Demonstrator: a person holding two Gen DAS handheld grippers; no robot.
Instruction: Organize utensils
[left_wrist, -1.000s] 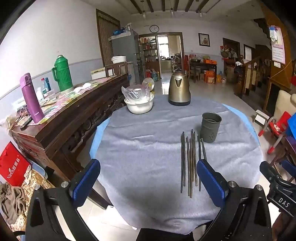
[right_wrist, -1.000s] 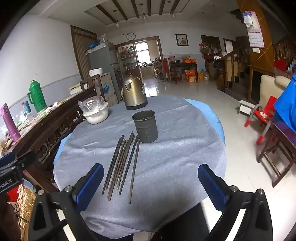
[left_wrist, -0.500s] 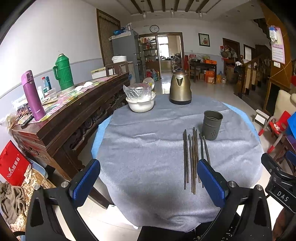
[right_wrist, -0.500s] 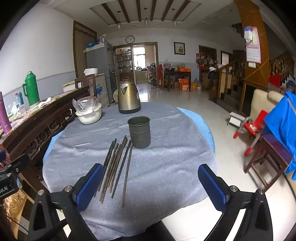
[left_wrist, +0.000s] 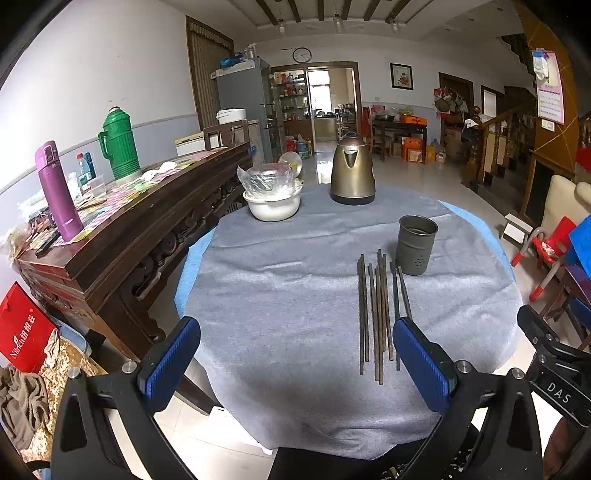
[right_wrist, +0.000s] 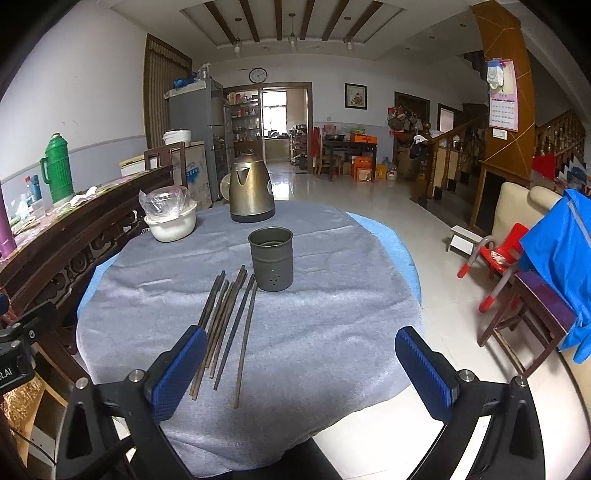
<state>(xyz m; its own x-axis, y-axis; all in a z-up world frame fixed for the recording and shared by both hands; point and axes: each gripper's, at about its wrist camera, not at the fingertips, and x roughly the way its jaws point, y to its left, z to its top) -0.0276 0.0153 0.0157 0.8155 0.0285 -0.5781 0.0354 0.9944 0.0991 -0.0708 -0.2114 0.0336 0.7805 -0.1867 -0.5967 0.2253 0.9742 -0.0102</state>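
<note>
both cameras have pulled back a little from the table over the last second, so the chopsticks (left_wrist: 378, 314) now sit closer to the fingers and the right gripper's view has tipped up to show more ceiling.

using the metal holder cup (left_wrist: 415, 244) as the anchor: far left of it is a dark carved wooden sideboard (left_wrist: 122, 236) with a purple flask (left_wrist: 58, 192) and a green ribbed thermos (left_wrist: 117, 142) on top. closer in, left and behind the cup, there's a white bowl (left_wrist: 272, 206) with a crinkly clear plastic bag in it, then a brassy kettle (left_wrist: 352, 171) right behind the cup. the round table (left_wrist: 280, 288) wears a soft grey cloth with a blue layer peeking out at the edge. the chopsticks, thin dark sticks, lie side by side just in front and left of the cup, not in it. cup is a dull grey cylinder with small holes near the base. right of it, glossy tile floor, a red plastic chair (right_wrist: 496, 258), stair rail.

left gripper (left_wrist: 295, 354) is spread wide, nothing in it; right gripper (right_wrist: 301, 363) same, wide apart and empty, its left blue pad over the chopstick ends.
</note>
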